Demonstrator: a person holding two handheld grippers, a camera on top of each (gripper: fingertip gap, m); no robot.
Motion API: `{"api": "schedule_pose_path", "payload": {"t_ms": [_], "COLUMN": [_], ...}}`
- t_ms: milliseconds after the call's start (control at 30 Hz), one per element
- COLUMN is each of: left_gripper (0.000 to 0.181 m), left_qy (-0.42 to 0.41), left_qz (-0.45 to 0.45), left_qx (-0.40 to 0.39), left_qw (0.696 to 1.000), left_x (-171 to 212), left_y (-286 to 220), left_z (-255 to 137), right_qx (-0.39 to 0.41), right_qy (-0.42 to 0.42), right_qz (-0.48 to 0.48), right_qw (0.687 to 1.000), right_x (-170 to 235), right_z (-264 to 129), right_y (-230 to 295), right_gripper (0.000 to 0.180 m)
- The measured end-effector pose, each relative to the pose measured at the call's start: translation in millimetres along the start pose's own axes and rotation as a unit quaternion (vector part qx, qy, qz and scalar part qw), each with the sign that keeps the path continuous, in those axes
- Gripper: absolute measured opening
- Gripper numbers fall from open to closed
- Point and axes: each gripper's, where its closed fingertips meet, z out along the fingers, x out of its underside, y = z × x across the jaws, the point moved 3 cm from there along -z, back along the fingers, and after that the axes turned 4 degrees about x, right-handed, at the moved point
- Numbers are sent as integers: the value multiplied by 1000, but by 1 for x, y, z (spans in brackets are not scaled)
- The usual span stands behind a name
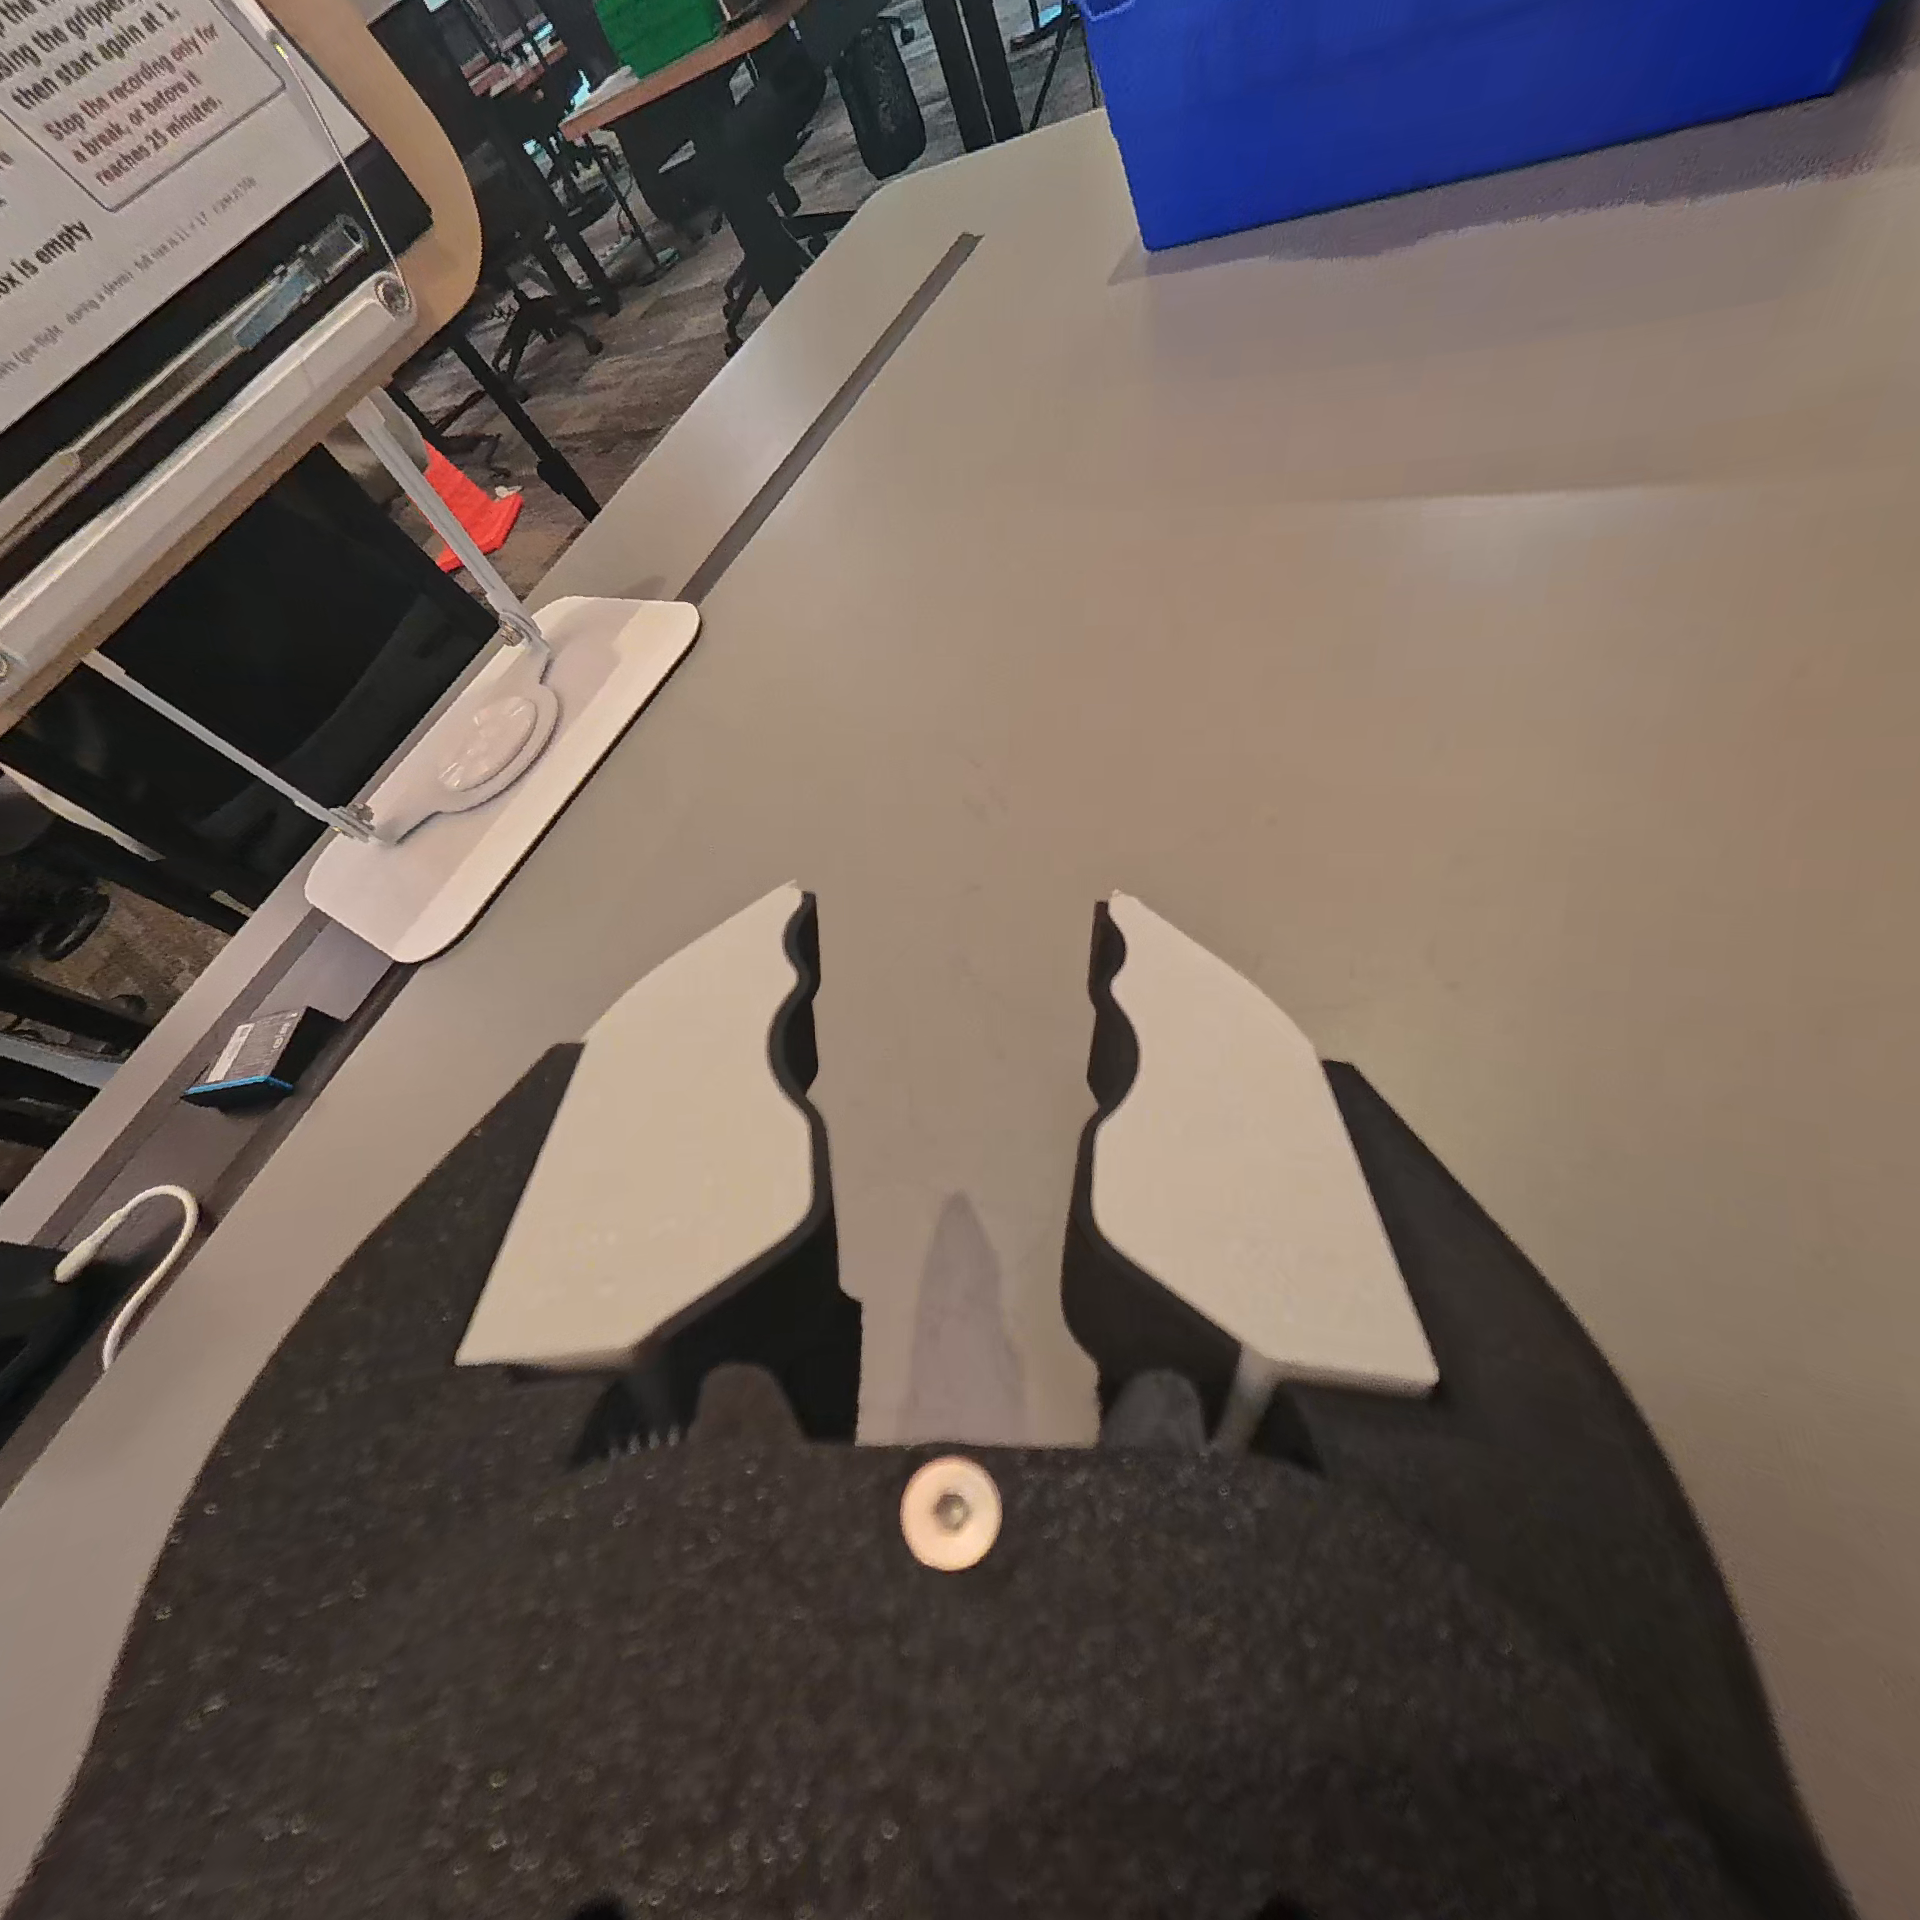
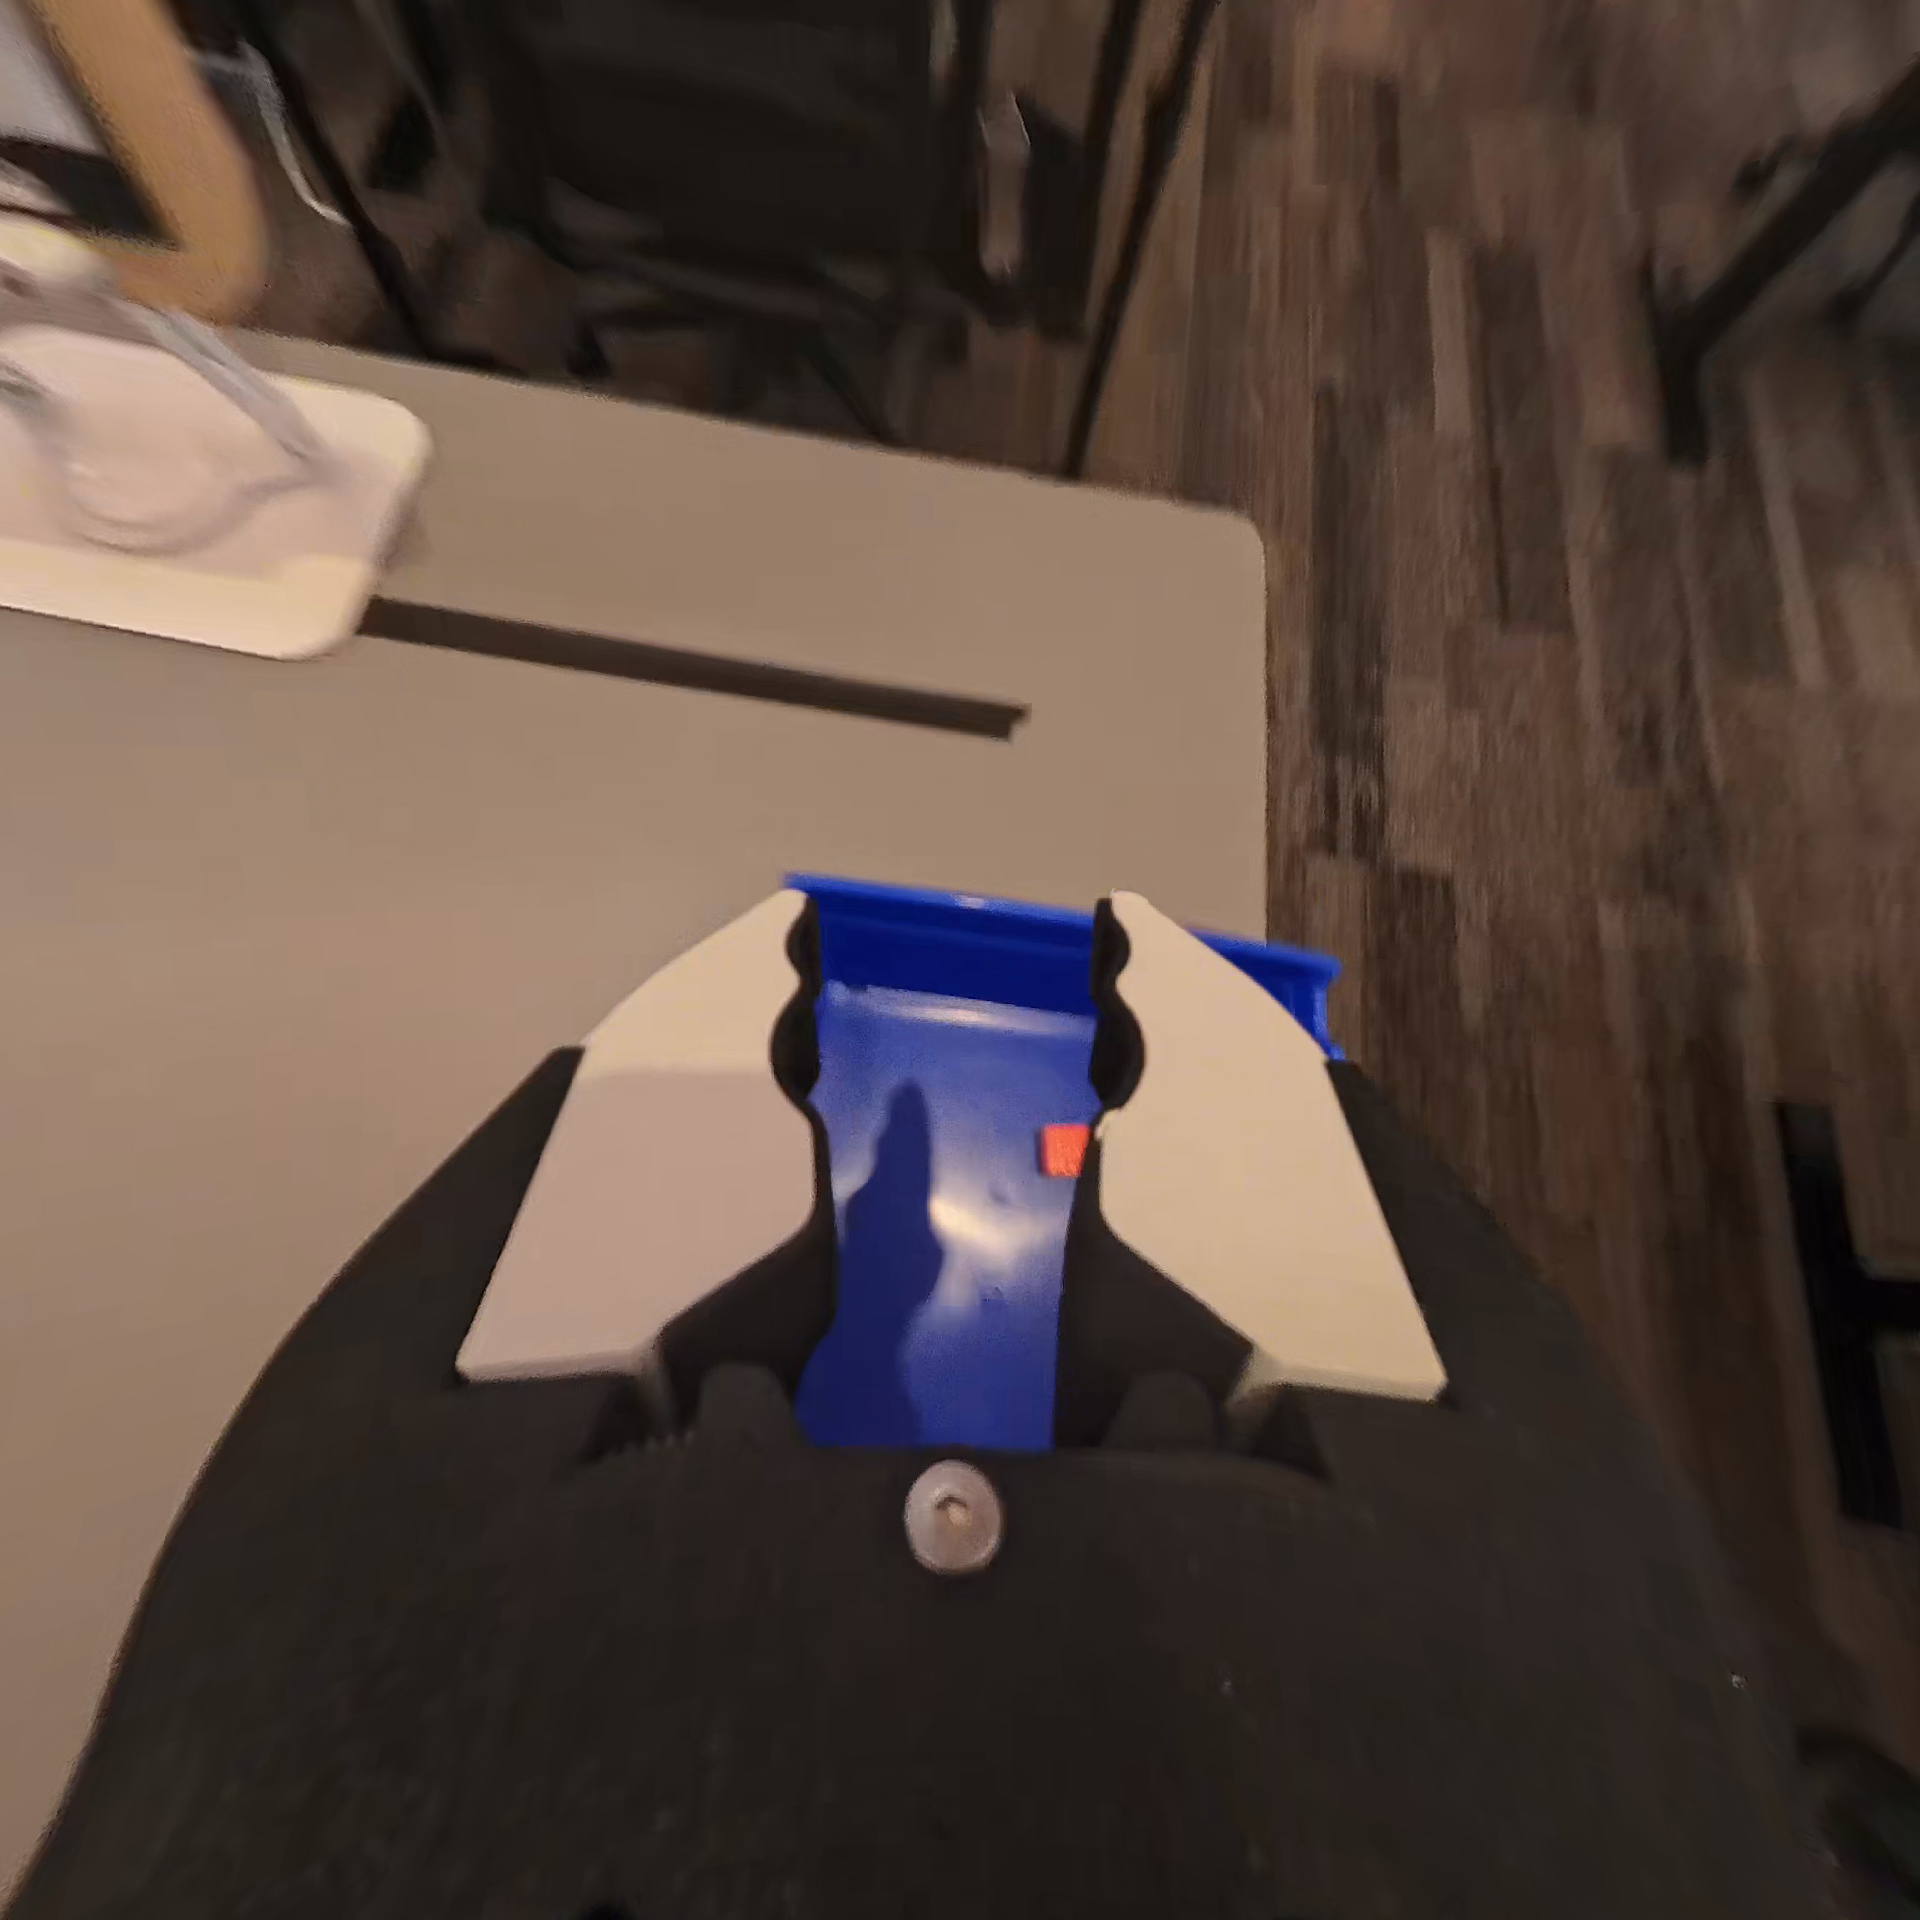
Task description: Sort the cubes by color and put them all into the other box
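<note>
My left gripper [image 1: 954, 909] is open and empty, low over the bare grey table [image 1: 1351, 644]. A blue box [image 1: 1455, 114] stands at the far right of the table in the left wrist view, well ahead of the gripper. My right gripper [image 2: 954, 914] is open and empty, held above the inside of a blue box [image 2: 935, 1226] near the table's right edge. A small red cube [image 2: 1062, 1149] lies on the box floor, partly hidden by the right finger. The right wrist view is blurred.
A white stand base [image 1: 509, 769] holds a tilted board with a printed sheet [image 1: 135, 208] at the table's left edge; it also shows in the right wrist view [image 2: 208, 520]. A dark slot [image 1: 831, 416] runs along the table. A small blue-edged device [image 1: 249, 1065] and white cable [image 1: 135, 1268] lie left. Floor lies beyond the right edge [image 2: 1558, 727].
</note>
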Motion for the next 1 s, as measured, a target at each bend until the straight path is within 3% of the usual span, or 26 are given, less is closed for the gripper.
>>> {"api": "schedule_pose_path", "payload": {"t_ms": [100,200,367,567,767,1000], "left_gripper": [49,49,49,48,48,48], "left_qy": [-1,-3,-2,-1,0,6], "left_qz": [2,3,3,3,-3,-9], "left_qx": [-3,-6,-7,-8,-10,-12], "left_qw": [1000,1000,1000,1000,1000,1000], "left_x": [-2,-3,-2,-1,2,7], "left_y": [0,1,1,2,5,7], "left_z": [-1,-2,-2,-2,-1,2], "right_qx": [-41,-95,-201,-302,-326,-336], "right_qy": [-72,-129,-167,-189,-229,-243], "right_qz": [-35,-67,-95,-79,-59,-65], "right_qw": [996,985,960,931,915,908], "right_x": [-33,-39,3,72,104,119], "right_z": [-41,-64,-62,-23,13,18], "right_y": [48,106,204,295,337,346], "right_gripper": [56,60,72,73,73,70]}}
